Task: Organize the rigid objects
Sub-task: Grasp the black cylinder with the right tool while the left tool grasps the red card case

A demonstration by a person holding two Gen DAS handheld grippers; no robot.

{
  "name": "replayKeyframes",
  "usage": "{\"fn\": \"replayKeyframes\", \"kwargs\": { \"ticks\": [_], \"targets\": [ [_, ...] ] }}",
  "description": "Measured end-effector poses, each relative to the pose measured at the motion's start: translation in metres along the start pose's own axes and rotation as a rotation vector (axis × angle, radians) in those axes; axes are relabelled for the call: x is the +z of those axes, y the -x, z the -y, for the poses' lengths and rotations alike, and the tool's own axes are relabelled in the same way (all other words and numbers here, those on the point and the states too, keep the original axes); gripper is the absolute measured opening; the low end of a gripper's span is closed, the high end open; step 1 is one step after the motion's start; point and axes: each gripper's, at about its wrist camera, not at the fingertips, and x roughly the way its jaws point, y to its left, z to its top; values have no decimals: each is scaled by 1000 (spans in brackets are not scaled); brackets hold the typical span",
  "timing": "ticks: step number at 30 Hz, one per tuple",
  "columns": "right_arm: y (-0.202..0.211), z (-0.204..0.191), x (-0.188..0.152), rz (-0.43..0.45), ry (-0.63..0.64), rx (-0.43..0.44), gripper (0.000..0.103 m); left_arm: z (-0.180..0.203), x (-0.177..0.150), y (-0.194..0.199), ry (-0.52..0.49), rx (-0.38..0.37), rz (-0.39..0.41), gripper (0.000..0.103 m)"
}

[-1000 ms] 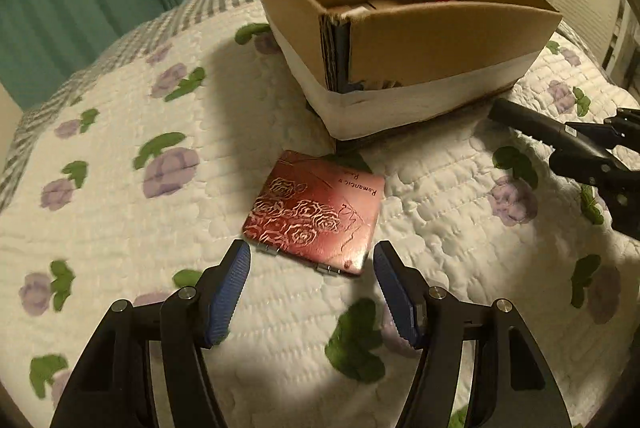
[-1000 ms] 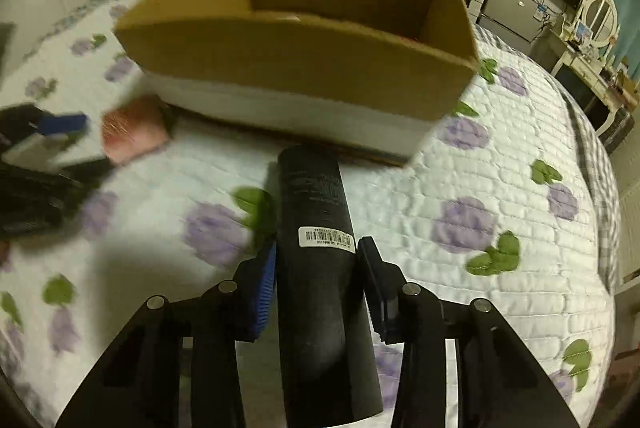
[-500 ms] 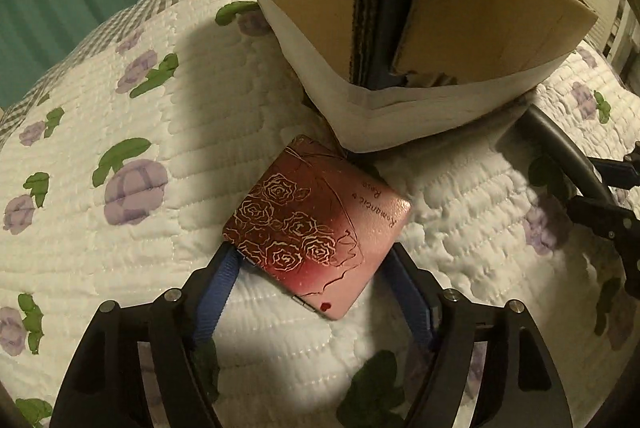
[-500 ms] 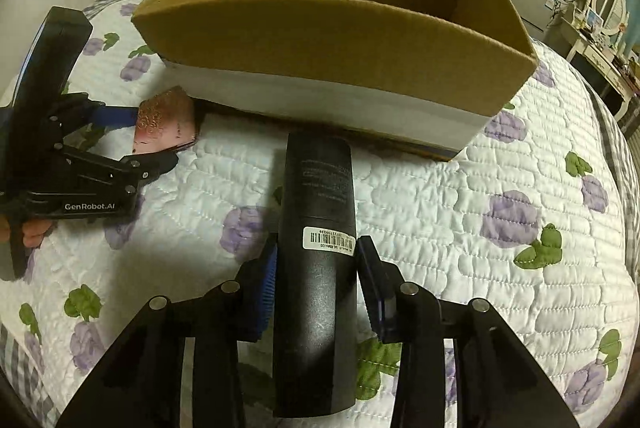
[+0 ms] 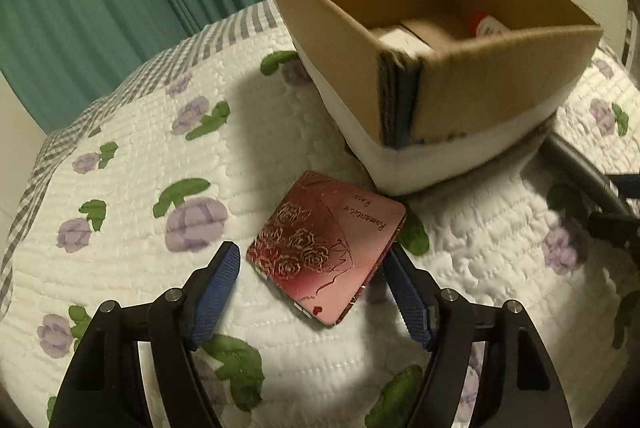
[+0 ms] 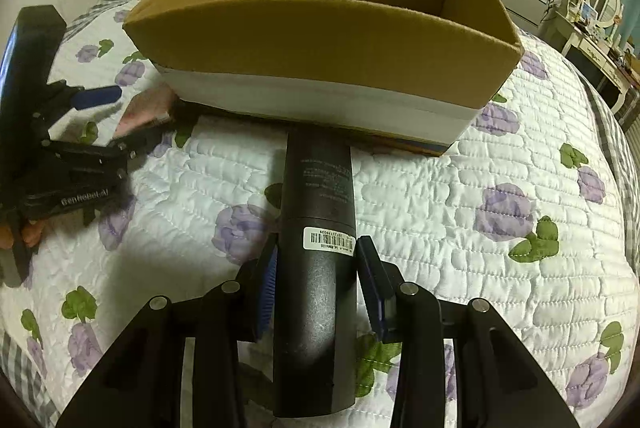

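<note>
- A bed with a white quilt printed in purple flowers filled both views, with teal curtains behind it.
- A cardboard box sat open on the quilt, its lower band white; a few blurred items lay inside, too unclear to name.
- The left claw stood wide apart, its blue-padded fingers either side of a red tin embossed with roses.
- The tin lay just beside the box's near corner. The right finger sat at or under the tin's edge; the left finger was clear of it.
- In the right wrist view, the right claw was clamped on a black bottle bearing a white barcode label, with both pads pressed to its sides.
- The bottle pointed forward toward the box, its far end close to the white band; whether they touched I could not tell.
</note>
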Motion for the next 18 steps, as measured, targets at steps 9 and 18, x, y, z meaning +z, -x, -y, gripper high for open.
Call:
{"fn": "replayKeyframes", "kwargs": {
  "ticks": [9, 18],
  "targets": [
    [-1, -1, 1, -1, 2, -1, 37, -21, 6, 30, 60, 8, 103, 20],
    [-3, -2, 2, -6, 6, -7, 37, -60, 8, -3, 299, -42, 5, 20]
  ]
}}
